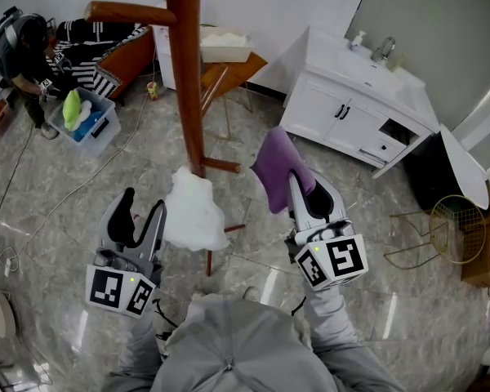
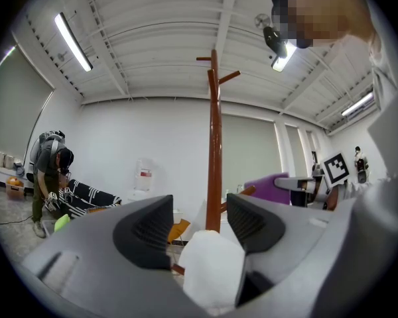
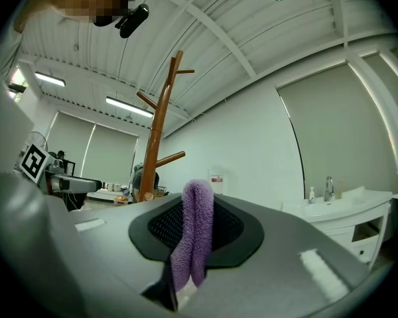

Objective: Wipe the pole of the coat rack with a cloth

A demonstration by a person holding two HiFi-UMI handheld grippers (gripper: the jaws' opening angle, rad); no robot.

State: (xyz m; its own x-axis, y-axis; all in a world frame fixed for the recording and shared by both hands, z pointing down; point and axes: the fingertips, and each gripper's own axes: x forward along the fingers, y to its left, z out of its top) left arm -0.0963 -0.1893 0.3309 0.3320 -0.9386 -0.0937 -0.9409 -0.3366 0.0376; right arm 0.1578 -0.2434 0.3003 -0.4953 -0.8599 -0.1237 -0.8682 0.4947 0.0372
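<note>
The brown coat rack pole (image 1: pixel 186 72) stands straight ahead, with its feet on the marble floor; it also rises in the left gripper view (image 2: pixel 214 158) and the right gripper view (image 3: pixel 158 138). A white cloth (image 1: pixel 194 211) sits at the pole's base, touching my left gripper's (image 1: pixel 144 211) right finger. In the left gripper view that white cloth (image 2: pixel 209 270) lies low in the gap, and the gripper's (image 2: pixel 199 227) jaws stand wide apart. Right of the pole, my right gripper (image 1: pixel 290 178) is shut on a purple cloth (image 1: pixel 279 168), which stands up folded between its jaws (image 3: pixel 194 230).
A white vanity cabinet (image 1: pixel 343 109) with a sink stands at the back right, a black bin (image 1: pixel 429 170) and a gold wire basket (image 1: pixel 457 227) beside it. A wooden chair (image 1: pixel 229 68) is behind the pole. A person (image 1: pixel 24 51) crouches far left by a blue bin (image 1: pixel 94 125).
</note>
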